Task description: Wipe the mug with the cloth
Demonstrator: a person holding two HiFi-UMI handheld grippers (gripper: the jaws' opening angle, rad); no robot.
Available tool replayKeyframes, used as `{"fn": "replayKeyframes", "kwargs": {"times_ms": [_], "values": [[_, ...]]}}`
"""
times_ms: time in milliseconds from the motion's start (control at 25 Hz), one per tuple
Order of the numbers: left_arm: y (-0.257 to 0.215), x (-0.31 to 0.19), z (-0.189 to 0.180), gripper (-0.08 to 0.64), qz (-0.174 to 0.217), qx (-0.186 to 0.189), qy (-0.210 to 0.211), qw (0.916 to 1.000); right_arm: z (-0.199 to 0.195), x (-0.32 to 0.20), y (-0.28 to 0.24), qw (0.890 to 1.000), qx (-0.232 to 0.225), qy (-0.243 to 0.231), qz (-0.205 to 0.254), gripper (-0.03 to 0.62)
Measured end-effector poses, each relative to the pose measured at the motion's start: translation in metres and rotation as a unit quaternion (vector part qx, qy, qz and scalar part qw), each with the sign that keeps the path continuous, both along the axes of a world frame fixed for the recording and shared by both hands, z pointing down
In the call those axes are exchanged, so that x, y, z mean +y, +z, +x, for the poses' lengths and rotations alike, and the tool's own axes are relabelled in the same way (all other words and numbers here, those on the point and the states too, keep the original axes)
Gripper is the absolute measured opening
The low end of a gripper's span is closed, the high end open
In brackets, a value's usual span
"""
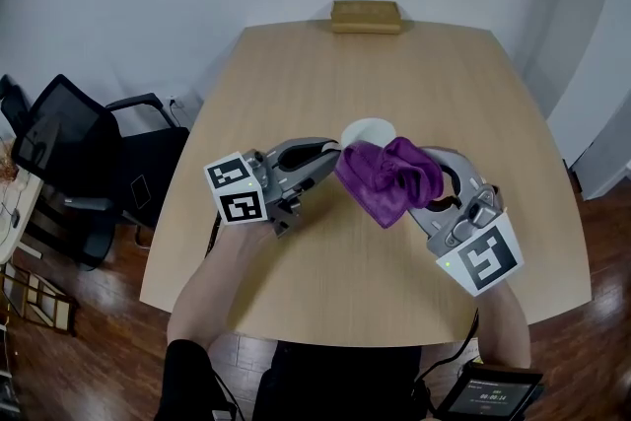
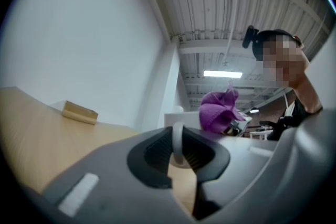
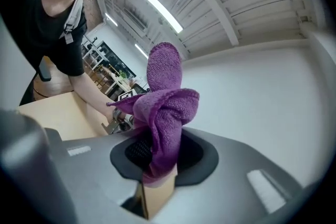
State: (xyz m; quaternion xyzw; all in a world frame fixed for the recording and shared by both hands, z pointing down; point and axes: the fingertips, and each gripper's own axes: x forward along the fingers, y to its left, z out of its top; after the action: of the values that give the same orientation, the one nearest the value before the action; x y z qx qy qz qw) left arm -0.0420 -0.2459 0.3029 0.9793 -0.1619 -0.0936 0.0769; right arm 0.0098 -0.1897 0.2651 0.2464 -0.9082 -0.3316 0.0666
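A white mug is held above the wooden table at mid-table. My left gripper is shut on its handle, and in the left gripper view the pale handle stands upright between the dark pads of that gripper. My right gripper is shut on a bunched purple cloth, which lies against the mug's near right side and hides much of it. In the right gripper view the cloth rises out of that gripper's jaws, and beyond it shows the left gripper.
A small wooden block sits at the table's far edge. Black office chairs stand off the table's left side. A small screen device hangs at the person's right hip.
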Motion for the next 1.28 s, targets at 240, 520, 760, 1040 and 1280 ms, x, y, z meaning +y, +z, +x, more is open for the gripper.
{"fn": "replayKeyframes", "kwargs": {"times_ms": [240, 520, 760, 1040, 1280], "values": [[-0.009, -0.008, -0.018, 0.064, -0.003, 0.036, -0.012, 0.9993, -0.018, 0.000, 0.035, 0.995, 0.095, -0.010, 0.002, 0.077], [-0.020, -0.014, -0.044, 0.064, 0.010, 0.076, -0.011, 0.9970, -0.023, 0.003, 0.070, 0.982, 0.183, -0.037, -0.013, 0.078], [-0.013, 0.001, -0.021, 0.064, 0.033, 0.031, 0.022, 0.9987, 0.011, 0.023, -0.021, 0.998, -0.050, -0.047, 0.003, 0.077], [-0.007, 0.014, -0.005, 0.064, 0.035, 0.026, 0.059, 0.9973, -0.002, 0.014, -0.006, 0.998, -0.028, -0.051, -0.016, 0.077], [-0.021, 0.010, -0.029, 0.064, 0.050, 0.078, 0.059, 0.9939, -0.024, 0.022, 0.034, 0.992, 0.073, -0.097, -0.031, 0.078]]}}
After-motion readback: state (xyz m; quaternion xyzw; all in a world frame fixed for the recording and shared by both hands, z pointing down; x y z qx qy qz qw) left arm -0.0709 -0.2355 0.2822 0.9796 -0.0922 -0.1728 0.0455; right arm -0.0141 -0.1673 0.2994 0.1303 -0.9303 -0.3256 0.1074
